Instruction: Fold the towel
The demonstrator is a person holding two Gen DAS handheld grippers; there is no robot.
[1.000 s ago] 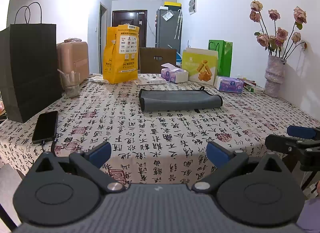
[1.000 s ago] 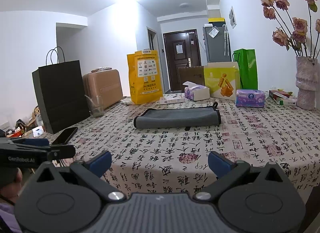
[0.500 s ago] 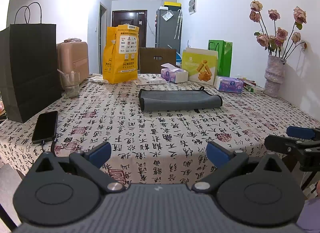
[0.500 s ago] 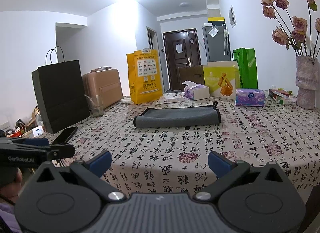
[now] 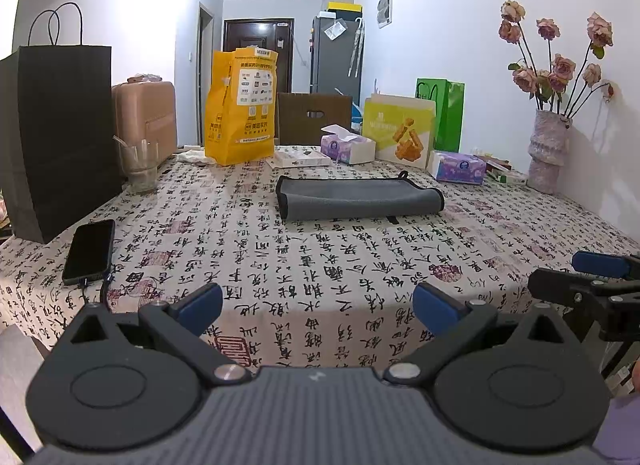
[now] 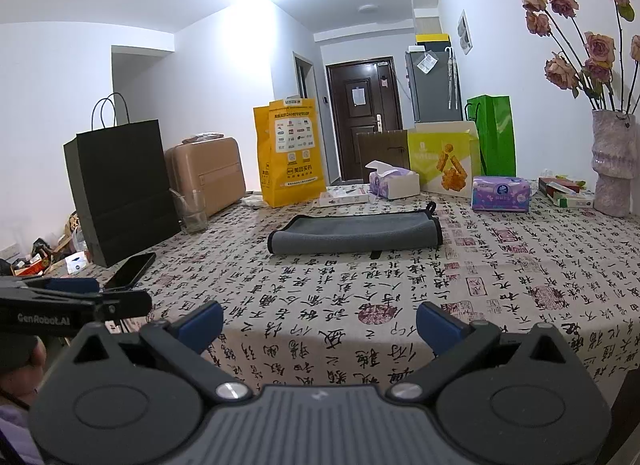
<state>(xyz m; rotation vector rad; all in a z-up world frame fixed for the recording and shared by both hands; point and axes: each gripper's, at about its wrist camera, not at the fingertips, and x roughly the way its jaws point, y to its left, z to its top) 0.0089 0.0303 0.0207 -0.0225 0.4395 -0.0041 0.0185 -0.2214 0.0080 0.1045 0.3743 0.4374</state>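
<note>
A grey towel with black trim [image 5: 360,199] lies folded in a long strip on the patterned tablecloth [image 5: 320,265], far ahead of both grippers; it also shows in the right wrist view [image 6: 354,235]. My left gripper [image 5: 318,303] is open and empty at the table's near edge. My right gripper [image 6: 320,323] is open and empty at the near edge too. The right gripper shows at the right edge of the left wrist view [image 5: 588,285]. The left gripper shows at the left edge of the right wrist view [image 6: 72,305].
A black phone [image 5: 90,251] and black paper bag [image 5: 56,137] stand at the left, with a glass [image 5: 140,165]. A yellow bag [image 5: 240,105], tissue boxes [image 5: 460,167] and a vase of flowers [image 5: 548,149] line the back and right.
</note>
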